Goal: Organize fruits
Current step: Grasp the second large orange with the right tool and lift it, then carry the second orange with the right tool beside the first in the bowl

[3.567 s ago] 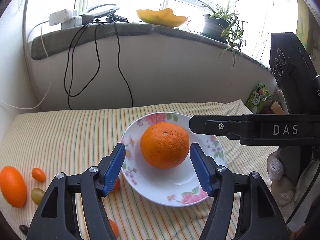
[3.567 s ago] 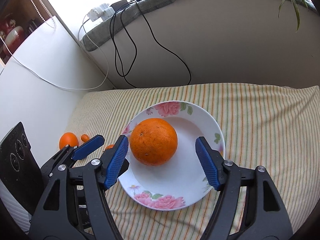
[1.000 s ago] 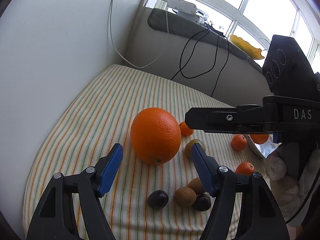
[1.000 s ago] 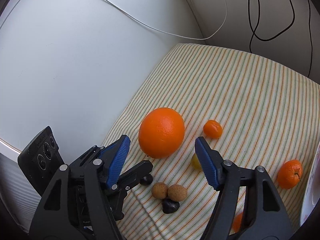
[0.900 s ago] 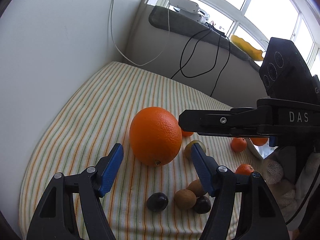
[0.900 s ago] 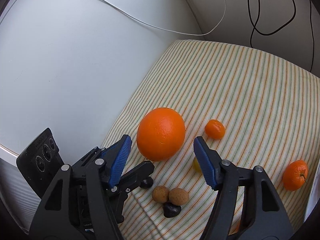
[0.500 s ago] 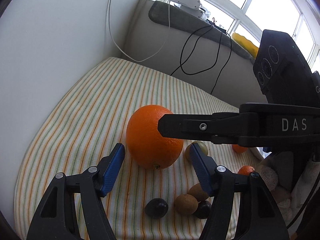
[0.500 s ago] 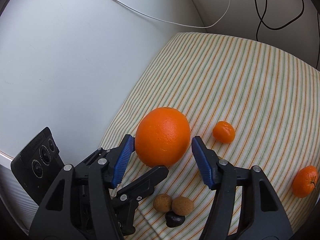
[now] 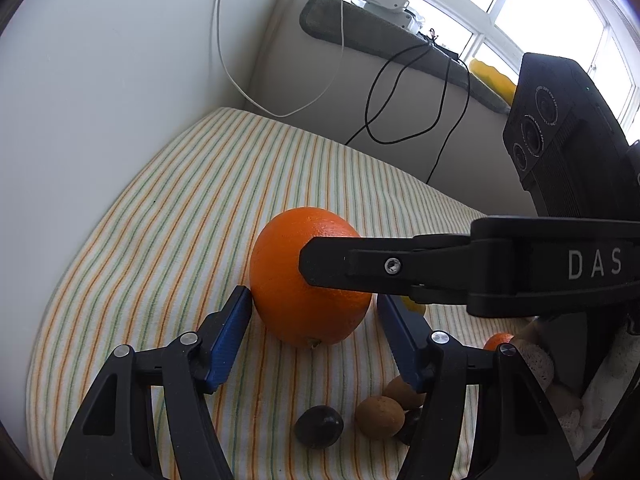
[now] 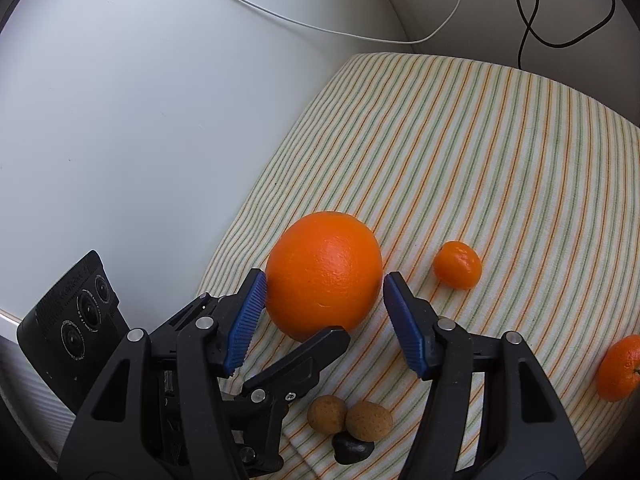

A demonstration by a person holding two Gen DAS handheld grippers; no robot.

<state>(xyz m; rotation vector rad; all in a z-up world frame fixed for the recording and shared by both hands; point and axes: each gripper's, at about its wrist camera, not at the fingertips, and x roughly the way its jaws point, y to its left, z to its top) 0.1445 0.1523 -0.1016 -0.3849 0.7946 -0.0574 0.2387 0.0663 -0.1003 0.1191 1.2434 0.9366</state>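
Both grippers converge on the big orange (image 9: 308, 280), which sits on the striped cloth (image 9: 168, 216) at centre frame in both views.

Left gripper (image 9: 314, 330): angled down toward the cloth, coming in from the bottom of its own frame. The orange lies between the blue pads (image 9: 230, 332). Left pad is touching or nearly touching the fruit's lower left side; right pad shows a gap. Not clamped, jaws released around it.

Right gripper (image 10: 324, 314): also pitched down, entering from the bottom of its frame. Left pad (image 10: 248, 314) sits against the orange's left flank, right pad stands just clear of its right edge. Released, orange between the jaws, no grip. In the left wrist view its black finger runs level from the right edge across the front of the orange at mid frame, with the camera block at upper right.

In the right wrist view the left gripper shows at lower left, one finger tip reaching under the orange's lower edge.

Other fruit in that view: small mandarin (image 10: 457, 265) right of the orange, another (image 10: 620, 368) at right edge, two brown fruits (image 10: 348, 416) and a dark one (image 10: 353, 448) at bottom centre.

A gloved hand (image 9: 540, 364) is partly visible at lower right of the left wrist view.
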